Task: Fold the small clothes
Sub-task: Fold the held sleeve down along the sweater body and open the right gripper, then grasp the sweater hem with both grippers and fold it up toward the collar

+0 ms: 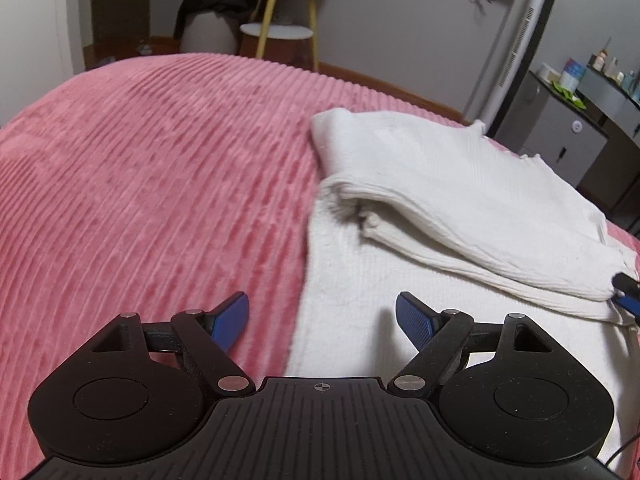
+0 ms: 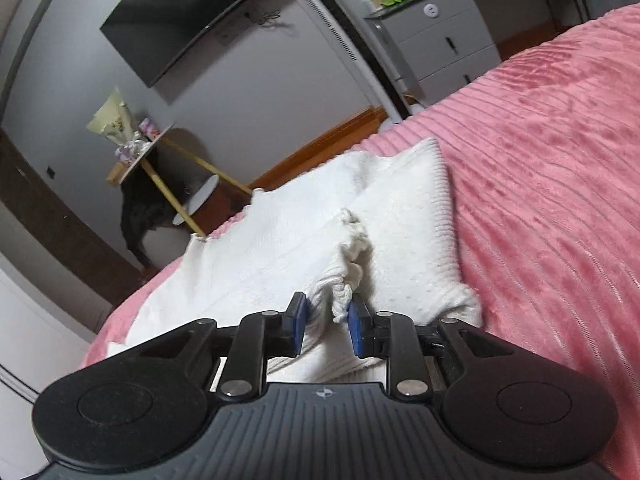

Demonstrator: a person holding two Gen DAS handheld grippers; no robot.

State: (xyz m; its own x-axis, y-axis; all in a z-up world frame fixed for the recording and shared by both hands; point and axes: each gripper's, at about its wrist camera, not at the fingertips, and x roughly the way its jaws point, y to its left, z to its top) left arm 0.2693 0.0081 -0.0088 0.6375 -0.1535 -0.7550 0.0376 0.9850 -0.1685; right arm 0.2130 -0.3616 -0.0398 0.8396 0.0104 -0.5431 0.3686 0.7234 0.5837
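Observation:
A white knitted garment (image 1: 440, 184) lies folded over itself on the pink ribbed bedspread (image 1: 140, 180). My left gripper (image 1: 322, 312) hovers open over the garment's near left edge, one finger above the pink cover and one above the white knit, with nothing between them. In the right wrist view the same garment (image 2: 280, 240) stretches away from my right gripper (image 2: 326, 316). Its blue pads stand a little apart with a bunched ribbed edge (image 2: 352, 256) of the knit lying between them, and a gap shows beside the left pad. That gripper's tip (image 1: 626, 294) shows at the fold's right end.
The bedspread (image 2: 540, 180) spreads wide to both sides of the garment. Beyond the bed's far edge stand a yellow-legged side table (image 1: 276, 32), a tall white unit (image 1: 516, 48) and a grey drawer cabinet (image 2: 440, 36). A dark screen (image 2: 180, 20) hangs on the wall.

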